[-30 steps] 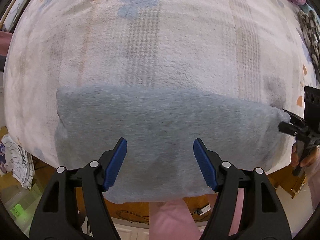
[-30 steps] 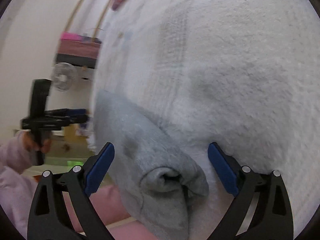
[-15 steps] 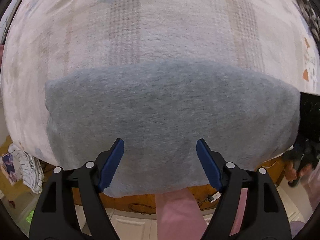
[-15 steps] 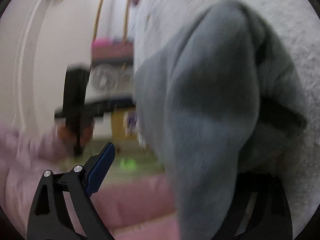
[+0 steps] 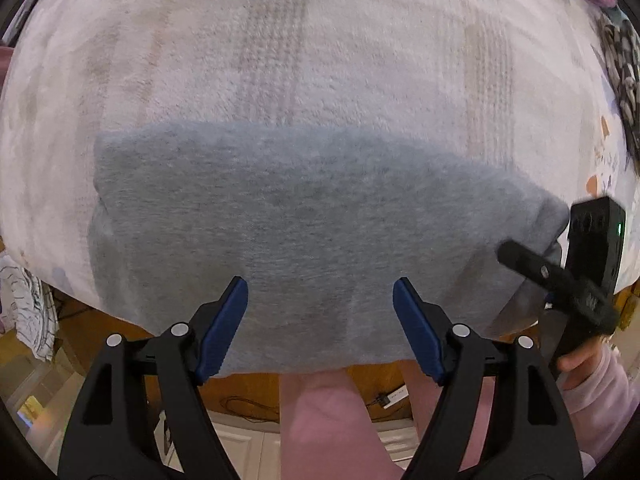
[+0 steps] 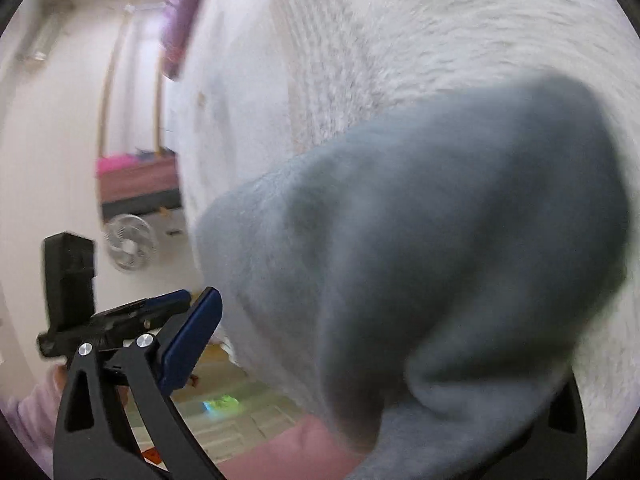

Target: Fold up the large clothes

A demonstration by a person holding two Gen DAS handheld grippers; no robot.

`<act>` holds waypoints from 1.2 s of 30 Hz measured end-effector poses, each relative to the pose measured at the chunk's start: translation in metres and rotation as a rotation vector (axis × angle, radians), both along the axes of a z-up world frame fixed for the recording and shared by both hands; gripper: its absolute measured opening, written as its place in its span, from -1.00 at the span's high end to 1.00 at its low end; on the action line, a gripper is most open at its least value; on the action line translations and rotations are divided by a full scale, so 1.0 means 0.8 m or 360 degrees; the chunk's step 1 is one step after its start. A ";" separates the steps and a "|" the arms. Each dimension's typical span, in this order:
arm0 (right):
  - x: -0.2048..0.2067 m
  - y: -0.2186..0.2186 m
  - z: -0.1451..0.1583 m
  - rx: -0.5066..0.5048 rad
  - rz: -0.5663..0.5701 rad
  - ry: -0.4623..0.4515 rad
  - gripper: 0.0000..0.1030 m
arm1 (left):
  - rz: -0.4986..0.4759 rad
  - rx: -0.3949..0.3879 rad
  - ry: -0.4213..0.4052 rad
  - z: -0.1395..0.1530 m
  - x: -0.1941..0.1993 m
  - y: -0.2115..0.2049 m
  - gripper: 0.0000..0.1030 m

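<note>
On the bed (image 5: 320, 60), we judged our left gripper (image 5: 320, 320), fingers spread, should pin the grey garment (image 5: 304, 216) while our right gripper (image 6: 360, 380), grip unclear, carried its end across.

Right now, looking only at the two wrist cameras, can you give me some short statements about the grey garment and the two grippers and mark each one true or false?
1. The grey garment lies on a pale fluffy blanket. True.
2. The left gripper is clamped on the garment. False: its jaws stand wide open above the cloth, holding nothing.
3. The garment's near edge hangs over the edge of the bed. True.
4. The right gripper is at the garment's left end in the left wrist view. False: it is at the right end.
5. In the right wrist view, grey cloth hides one blue finger pad. True: only the left pad shows.
</note>
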State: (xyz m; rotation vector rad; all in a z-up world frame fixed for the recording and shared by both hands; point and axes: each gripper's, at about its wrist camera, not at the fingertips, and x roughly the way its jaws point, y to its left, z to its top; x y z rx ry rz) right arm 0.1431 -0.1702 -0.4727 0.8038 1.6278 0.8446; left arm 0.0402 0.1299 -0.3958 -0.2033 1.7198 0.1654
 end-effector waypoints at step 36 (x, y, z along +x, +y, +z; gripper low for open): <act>-0.019 0.000 0.083 -0.0740 -0.0402 0.0177 0.58 | -0.0107 -0.0106 0.0441 -0.103 0.052 -0.017 0.99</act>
